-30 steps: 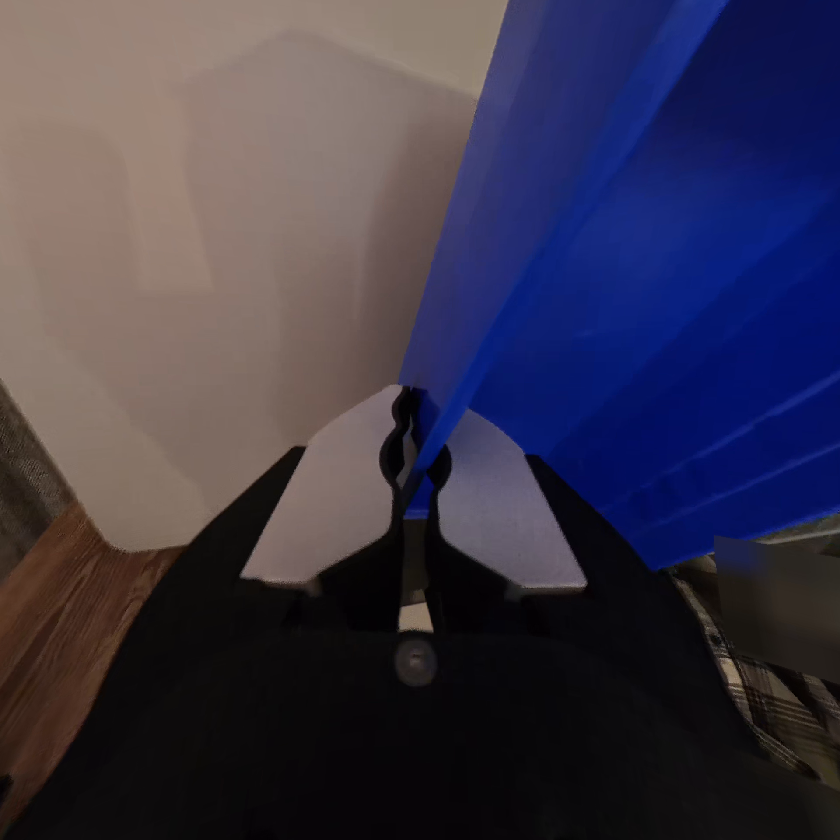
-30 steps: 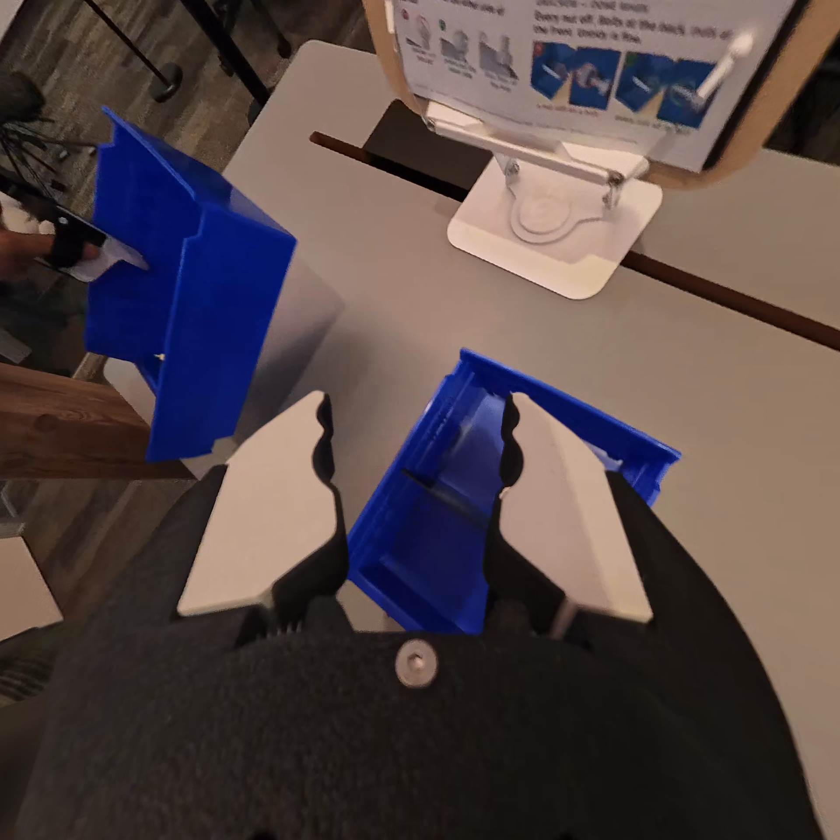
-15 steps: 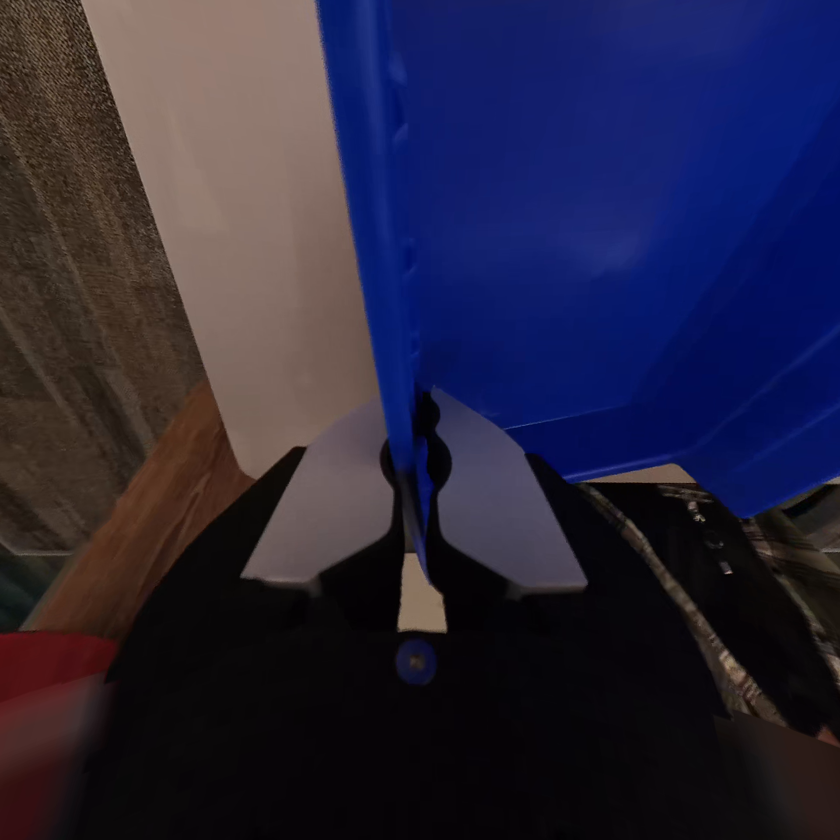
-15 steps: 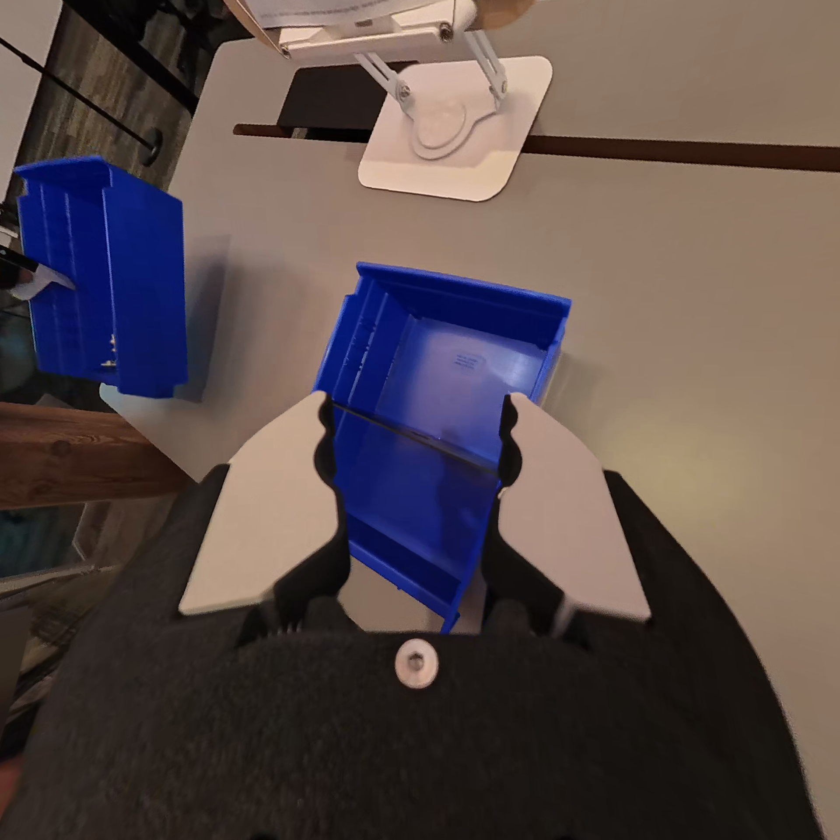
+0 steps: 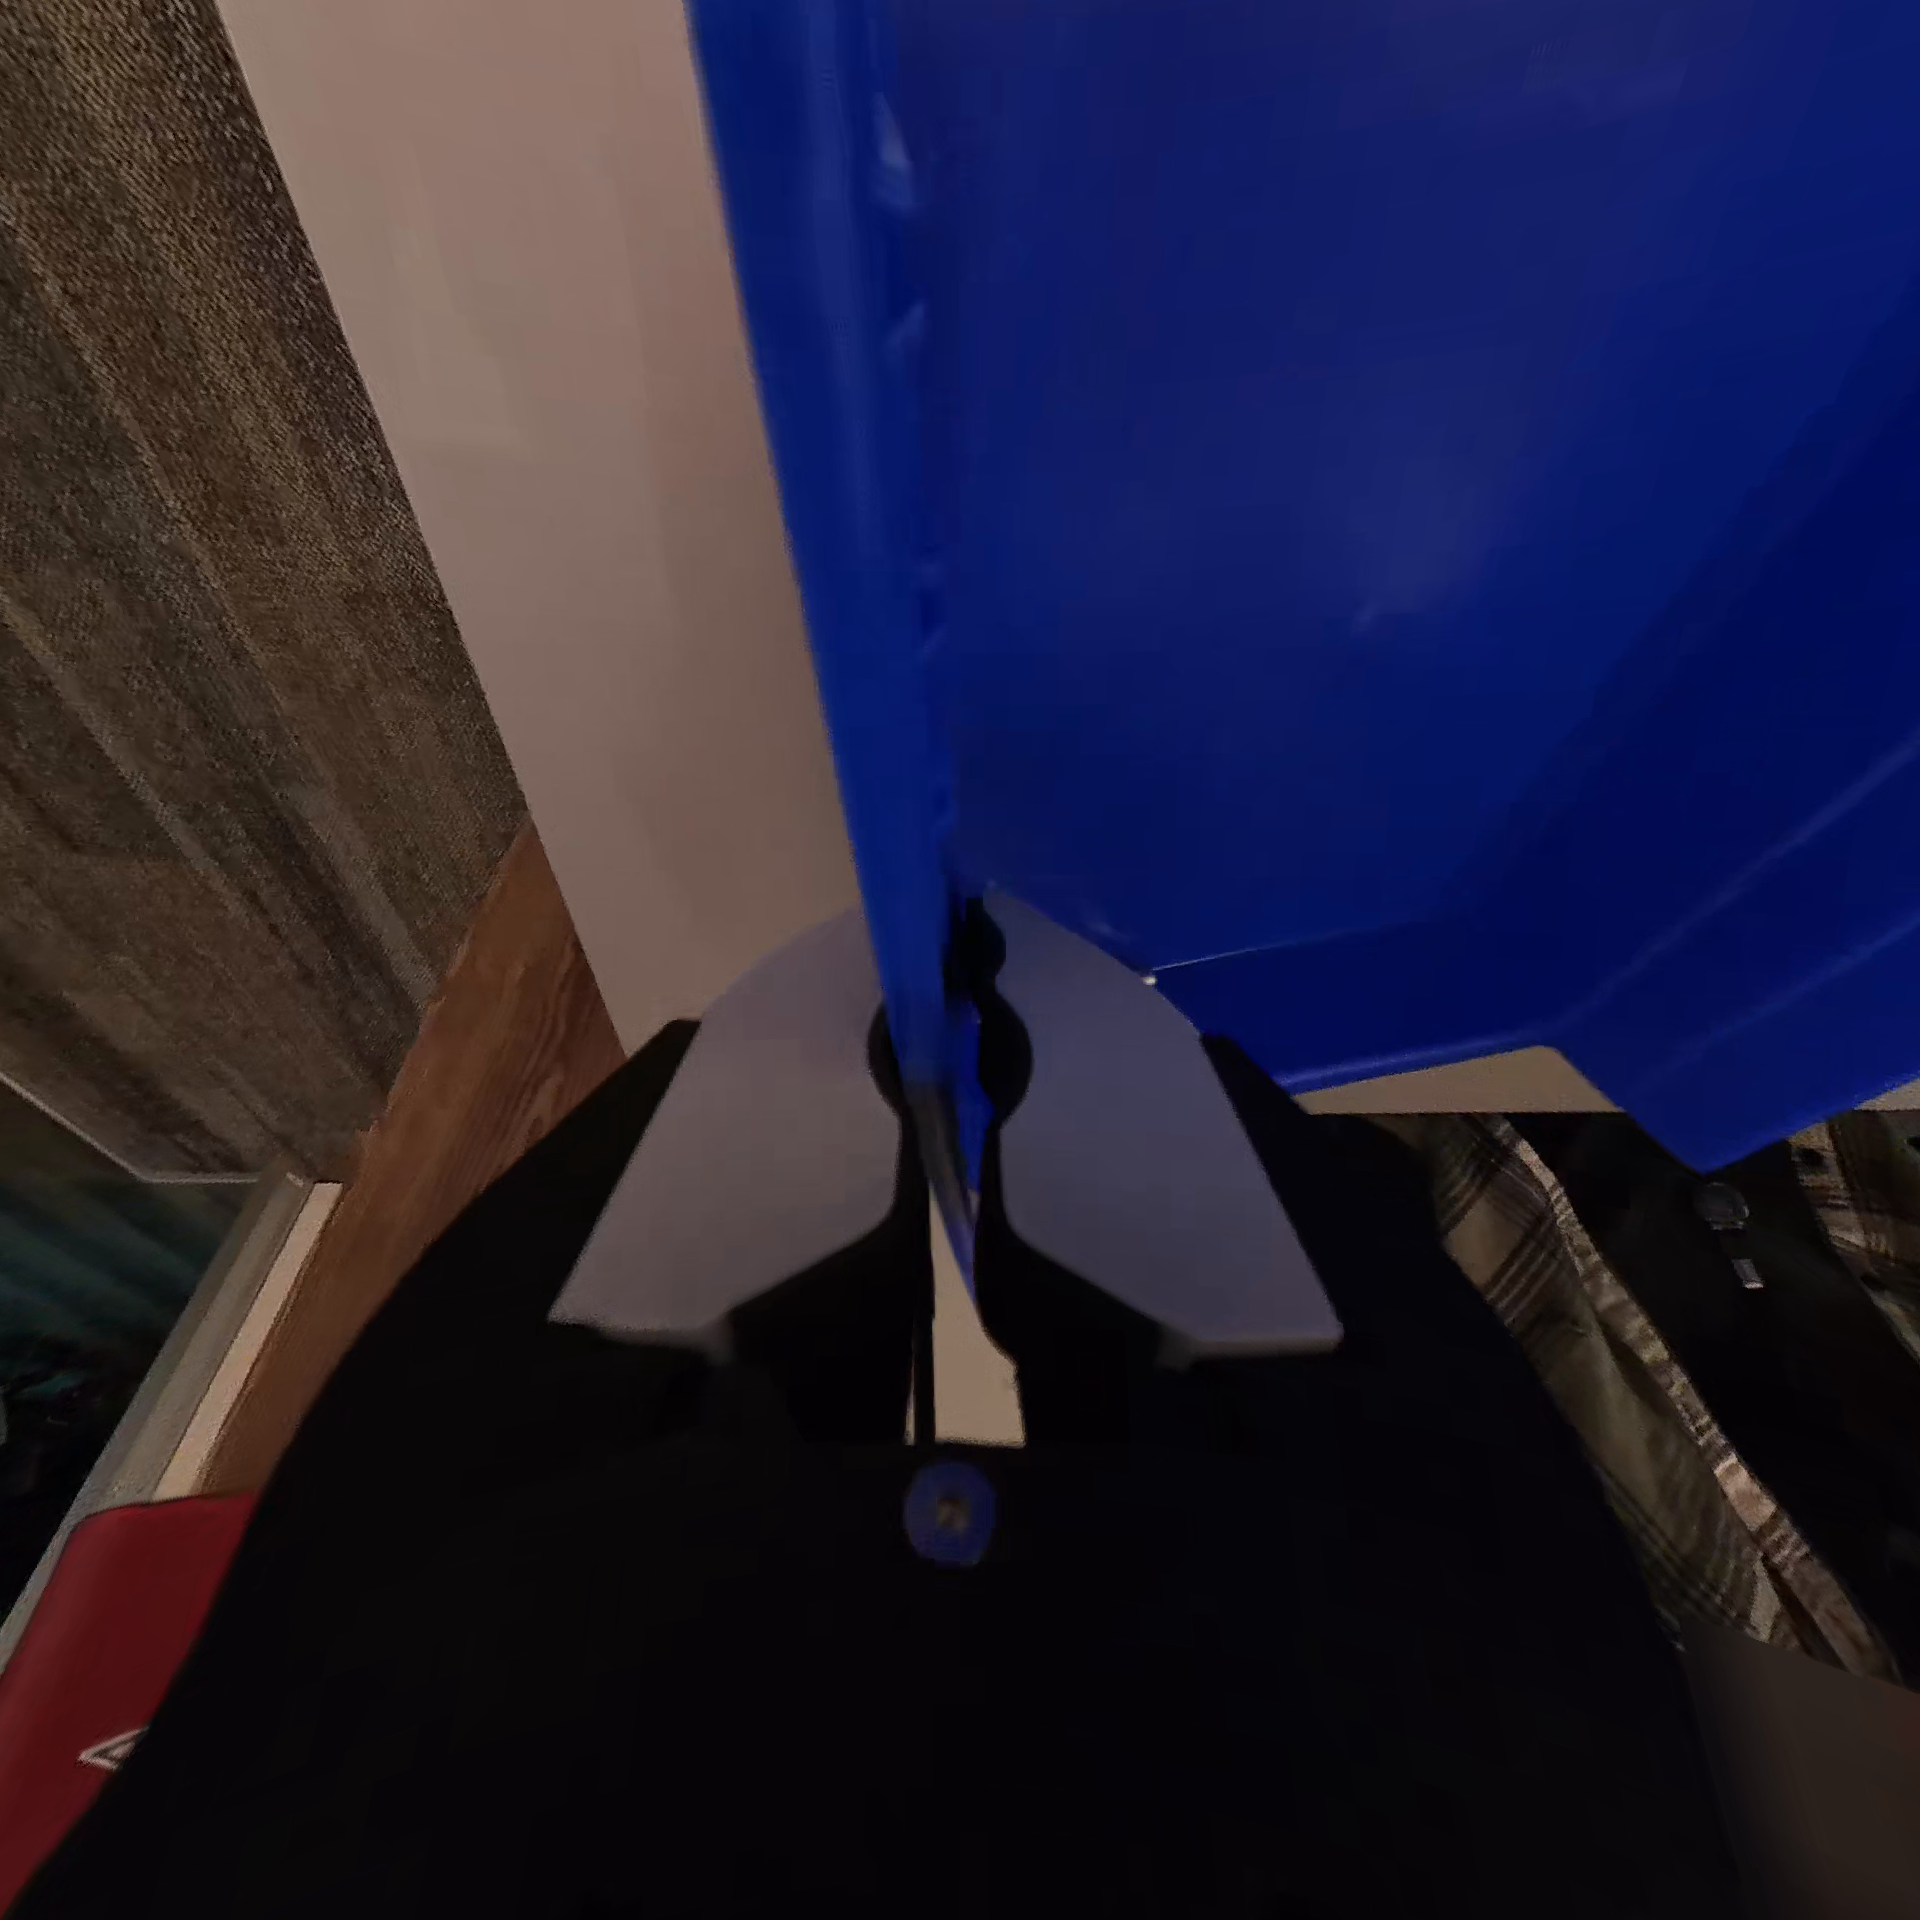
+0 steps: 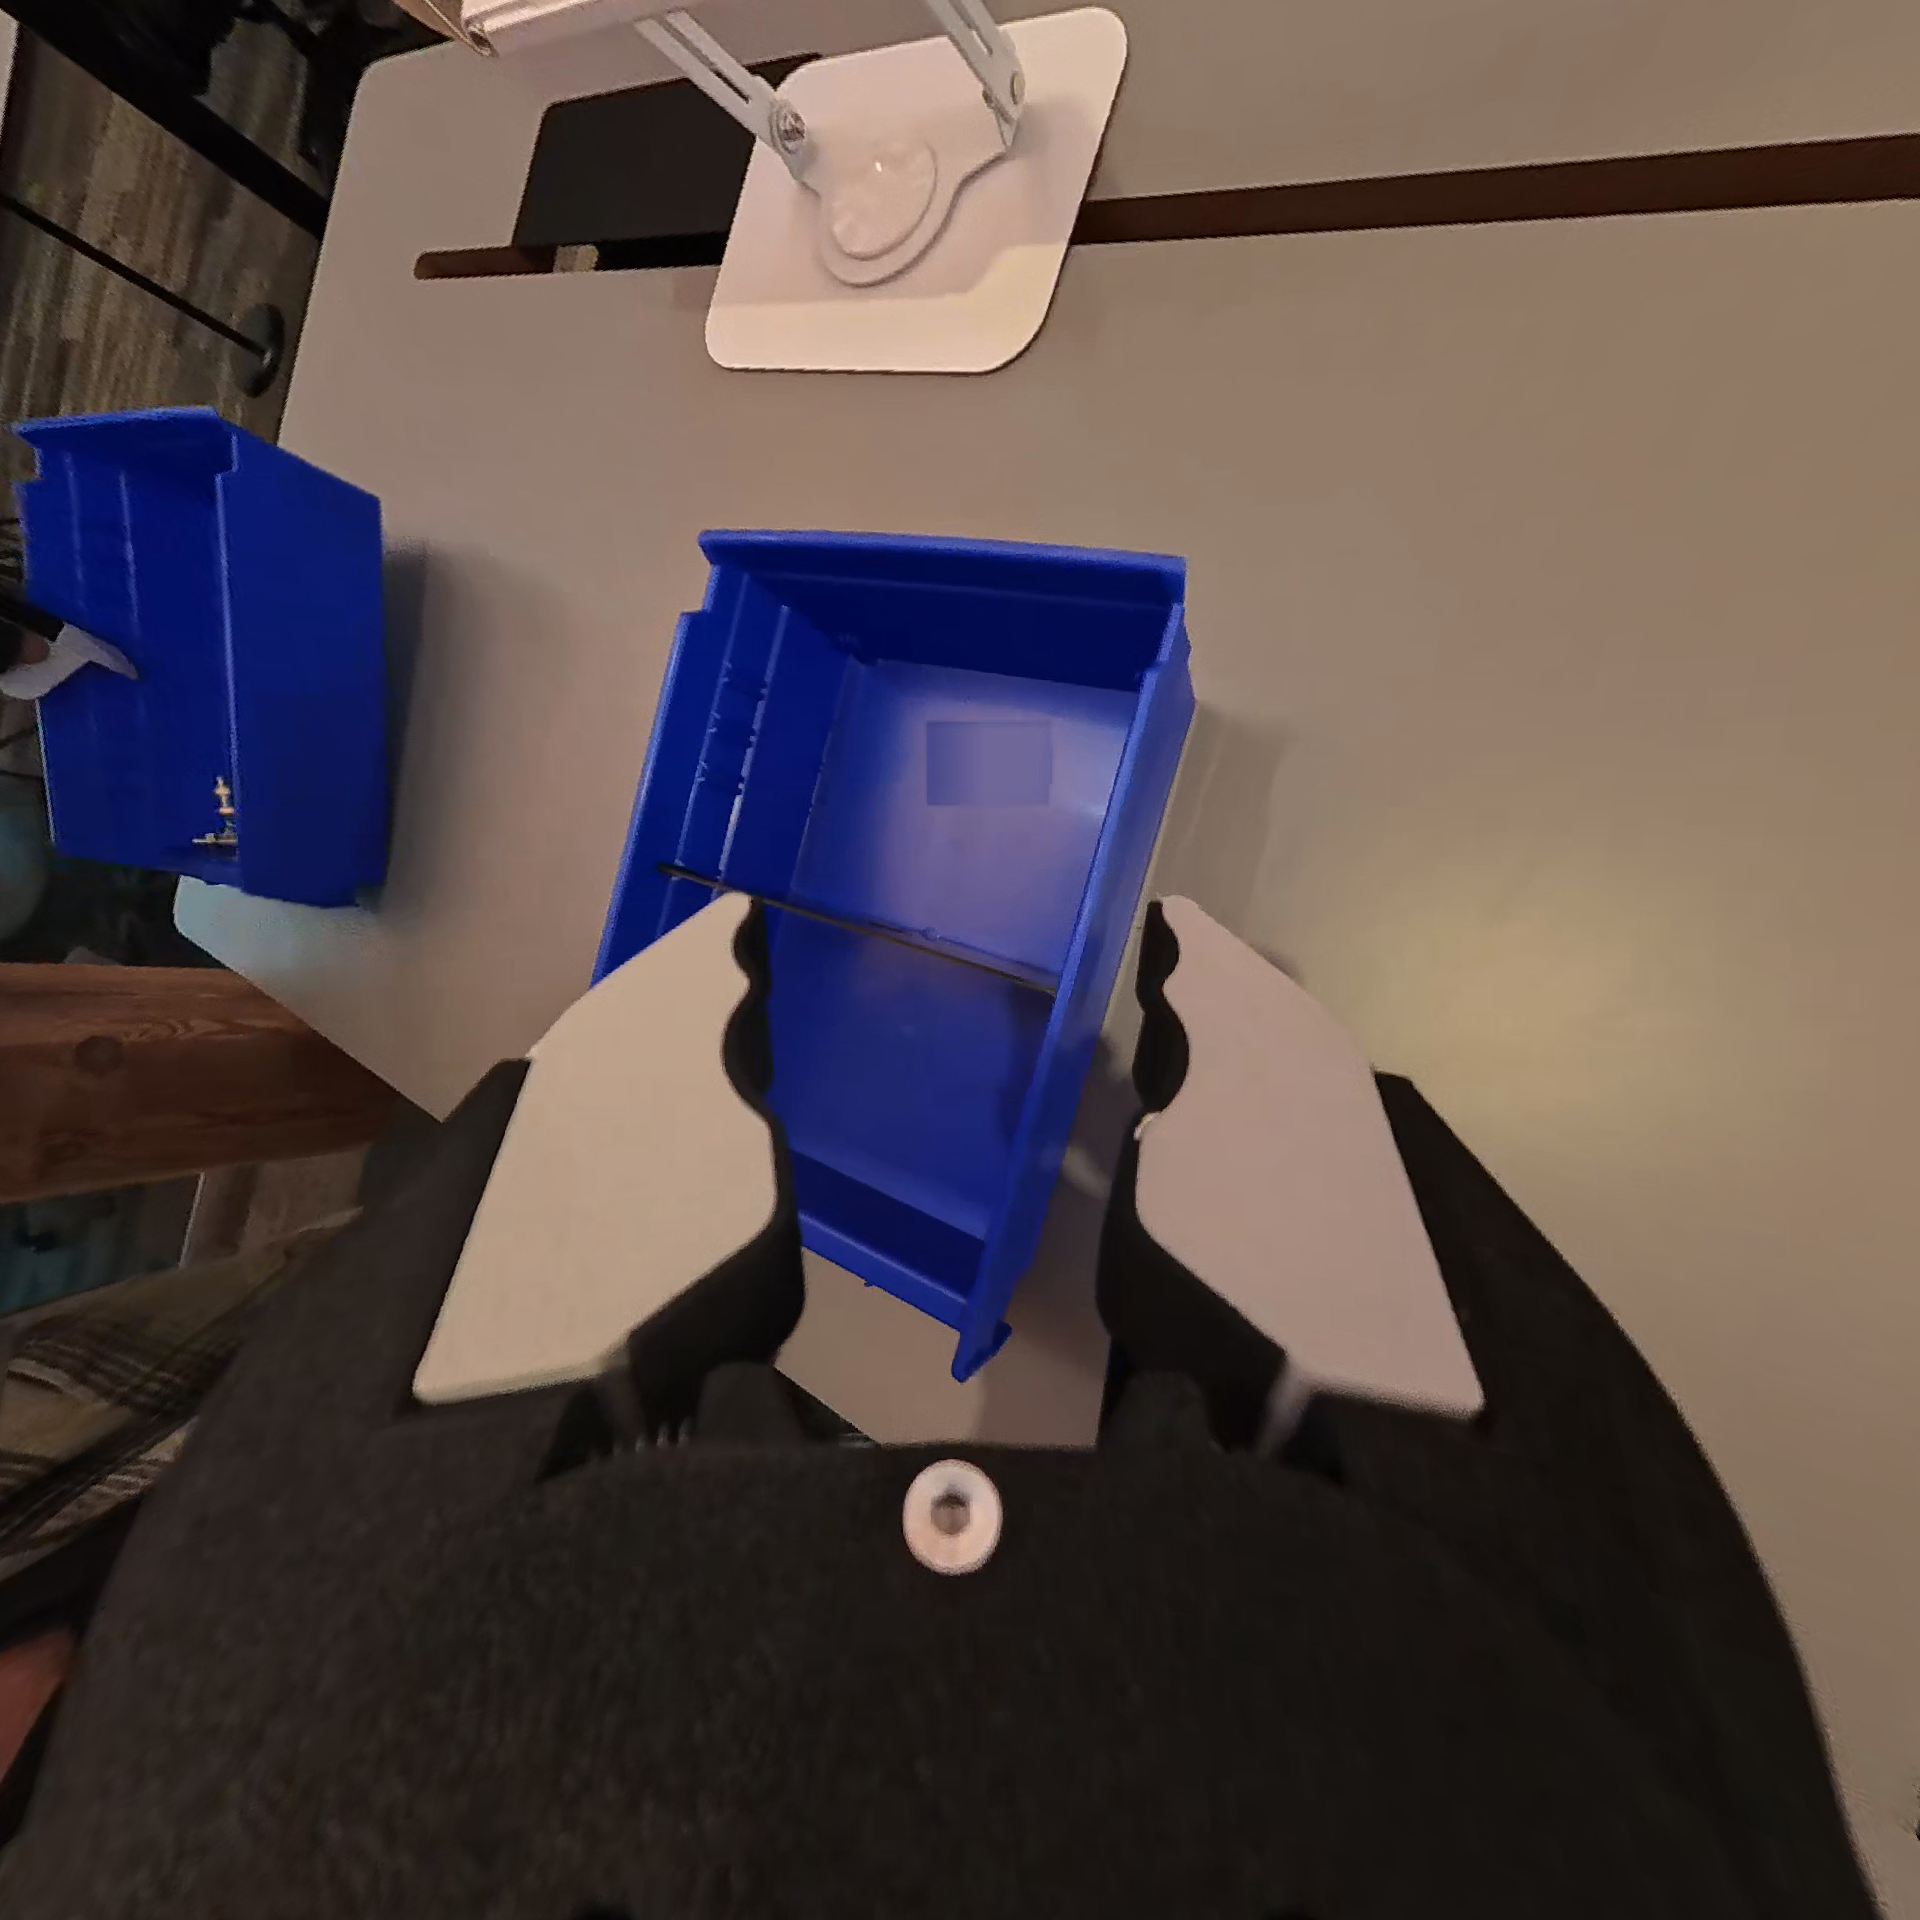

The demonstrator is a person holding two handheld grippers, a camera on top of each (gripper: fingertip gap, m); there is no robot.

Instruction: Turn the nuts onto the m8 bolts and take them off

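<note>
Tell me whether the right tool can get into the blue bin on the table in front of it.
Probably yes. The right tool is open and empty above the divided blue bin, whose top is uncovered and looks empty. The left tool holds the other bin well aside.

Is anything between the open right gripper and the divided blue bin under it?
Nothing visible does. The right gripper hangs open straight above the divided blue bin, with only air between them. The left gripper clamps the other blue bin, off to the side.

Two wrist cameras, one close, one high

Left presses against a tilted blue plastic bin (image 5: 1403, 520); right looks down on the grey desk (image 6: 1507, 623), sharing that bin (image 6: 208, 665).
</note>
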